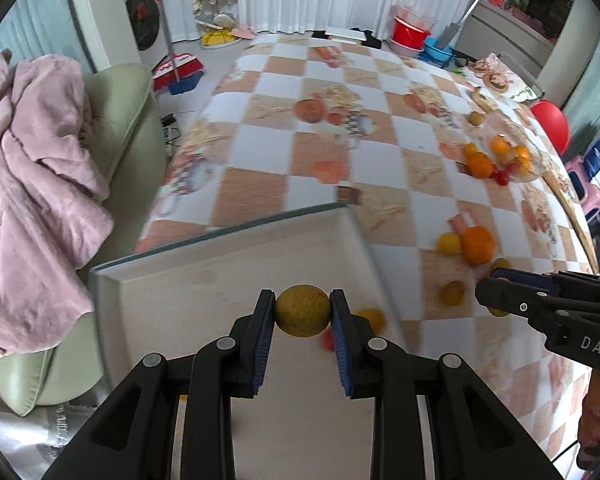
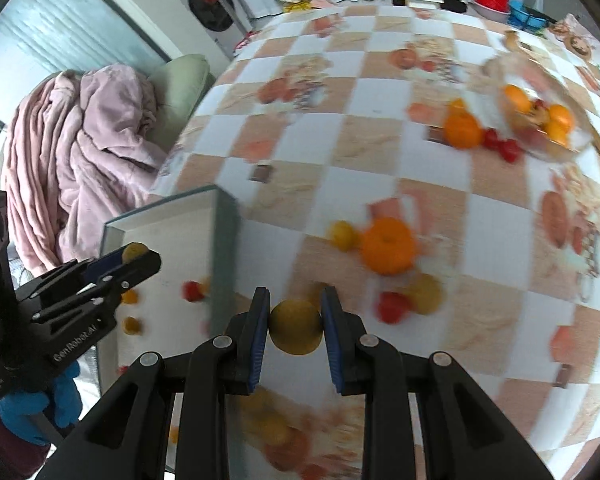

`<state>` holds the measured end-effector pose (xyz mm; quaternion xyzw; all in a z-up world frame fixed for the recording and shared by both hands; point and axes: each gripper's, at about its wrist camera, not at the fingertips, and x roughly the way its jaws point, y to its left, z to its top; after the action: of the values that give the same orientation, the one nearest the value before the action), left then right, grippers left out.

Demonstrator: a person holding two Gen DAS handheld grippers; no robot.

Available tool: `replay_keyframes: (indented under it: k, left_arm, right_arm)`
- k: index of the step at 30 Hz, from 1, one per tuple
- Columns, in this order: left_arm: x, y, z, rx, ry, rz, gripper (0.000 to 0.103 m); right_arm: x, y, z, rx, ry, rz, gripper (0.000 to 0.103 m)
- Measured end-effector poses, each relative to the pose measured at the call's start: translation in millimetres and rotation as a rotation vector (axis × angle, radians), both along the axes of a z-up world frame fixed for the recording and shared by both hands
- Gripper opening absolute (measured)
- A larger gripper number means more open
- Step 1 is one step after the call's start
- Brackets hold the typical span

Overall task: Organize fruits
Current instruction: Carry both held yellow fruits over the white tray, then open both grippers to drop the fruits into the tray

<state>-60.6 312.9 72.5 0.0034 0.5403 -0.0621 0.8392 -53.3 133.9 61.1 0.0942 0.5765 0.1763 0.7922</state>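
Note:
My left gripper is shut on a round olive-yellow fruit and hangs over the white tray. In the right wrist view that same gripper shows at the left with its fruit. My right gripper is shut on a second olive-yellow fruit, just right of the tray's rim; it also shows in the left wrist view. Small yellow and red fruits lie in the tray. An orange and small yellow and red fruits lie loose on the checkered tablecloth.
A clear bowl with oranges stands at the far right of the table, with an orange and red fruits beside it. A green sofa with a pink blanket stands left of the table. Buckets and a broom stand on the floor behind.

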Motion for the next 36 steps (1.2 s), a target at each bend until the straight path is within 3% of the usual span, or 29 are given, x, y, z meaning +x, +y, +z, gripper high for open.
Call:
replay_keyframes:
  k: [12, 32, 36]
  left_arm:
    - [15, 48, -28, 0.076, 0.039, 0.059, 0.029]
    - [9, 62, -48, 0.118, 0.086, 0.084, 0.030]
    - [9, 61, -47, 0.125, 0.083, 0.078, 0.032]
  right_arm:
    - [28, 85, -17, 0.009, 0.025, 0.062, 0.029]
    - [41, 115, -40, -0.084, 0.052, 0.117, 0.029]
    - [42, 112, -36, -0.027, 0.063, 0.105, 0.038]
